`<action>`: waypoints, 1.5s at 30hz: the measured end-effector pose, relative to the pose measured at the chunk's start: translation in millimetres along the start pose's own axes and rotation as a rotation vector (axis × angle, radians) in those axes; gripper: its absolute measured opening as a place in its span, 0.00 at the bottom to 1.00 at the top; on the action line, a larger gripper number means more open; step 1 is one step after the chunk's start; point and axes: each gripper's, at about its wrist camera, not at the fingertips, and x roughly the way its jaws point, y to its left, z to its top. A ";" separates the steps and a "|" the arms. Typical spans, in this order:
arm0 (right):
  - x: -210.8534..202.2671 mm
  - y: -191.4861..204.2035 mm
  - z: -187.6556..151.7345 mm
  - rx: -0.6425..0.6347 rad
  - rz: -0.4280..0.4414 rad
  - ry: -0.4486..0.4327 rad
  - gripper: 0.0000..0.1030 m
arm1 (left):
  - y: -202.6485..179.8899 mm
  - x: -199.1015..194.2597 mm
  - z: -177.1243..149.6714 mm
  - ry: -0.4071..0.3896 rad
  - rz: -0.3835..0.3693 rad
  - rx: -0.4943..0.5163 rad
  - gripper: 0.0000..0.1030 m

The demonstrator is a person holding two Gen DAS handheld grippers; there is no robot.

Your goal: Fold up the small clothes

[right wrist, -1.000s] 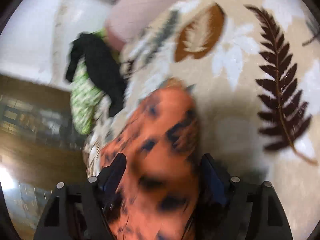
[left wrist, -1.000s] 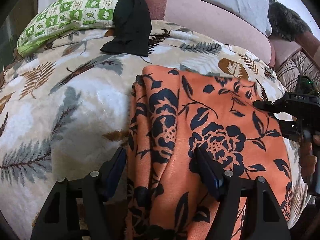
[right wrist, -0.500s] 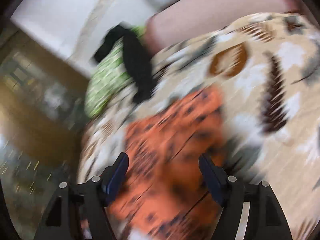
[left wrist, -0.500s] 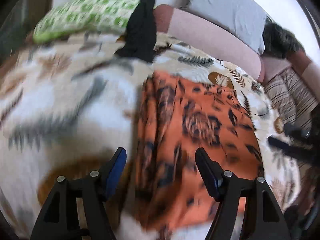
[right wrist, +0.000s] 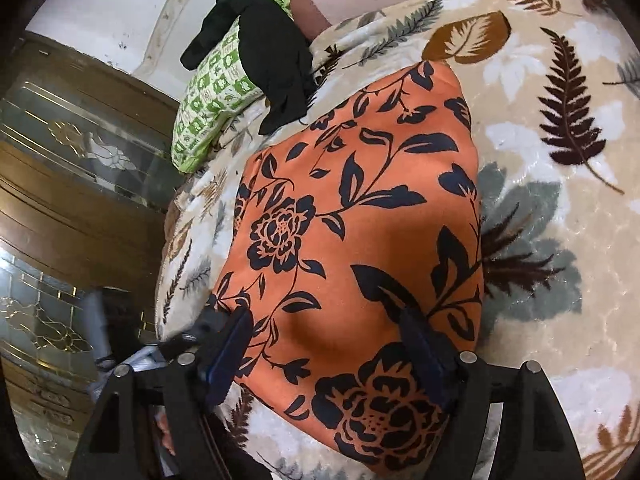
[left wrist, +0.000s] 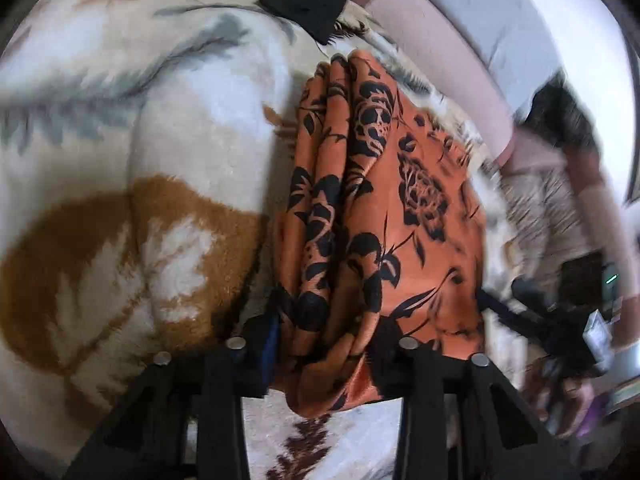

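Note:
An orange garment with black flowers (left wrist: 400, 200) lies folded on the leaf-patterned blanket (left wrist: 160, 152). My left gripper (left wrist: 328, 340) is at its near left edge; the jaws are closing and the pads squeeze a bunch of gathered folds. In the right wrist view the same garment (right wrist: 360, 220) lies flat and smooth. My right gripper (right wrist: 328, 344) hovers over its near end, jaws opening, with cloth below them but not pinched. The right gripper (left wrist: 560, 320) also shows blurred at the right of the left wrist view, held by a hand.
A black garment (right wrist: 276, 68) is draped over a green-and-white pillow (right wrist: 212, 92) at the bed's far end. A pink bolster (left wrist: 440, 52) and a grey pillow (left wrist: 520, 20) lie behind. A wooden cabinet with glass doors (right wrist: 60, 160) stands beside the bed's edge.
My left gripper moved in on the garment's edge and closed on gathered folds. My right gripper let go of the cloth, opened wide and drew back.

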 end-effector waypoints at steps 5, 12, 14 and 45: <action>3.3 -1.0 2.9 -0.012 0.022 0.025 0.77 | 4.5 -1.3 1.3 0.032 -0.032 -0.029 0.34; 2.1 -7.8 4.8 0.004 0.064 0.035 0.77 | -40.0 -12.1 61.2 -0.067 0.058 0.197 0.61; 1.9 -8.7 4.6 0.007 0.069 0.036 0.77 | -44.8 14.6 93.4 -0.026 0.089 0.193 0.60; -20.8 -18.7 42.8 0.127 0.212 -0.057 0.79 | -61.0 -0.7 88.2 -0.067 0.104 0.242 0.60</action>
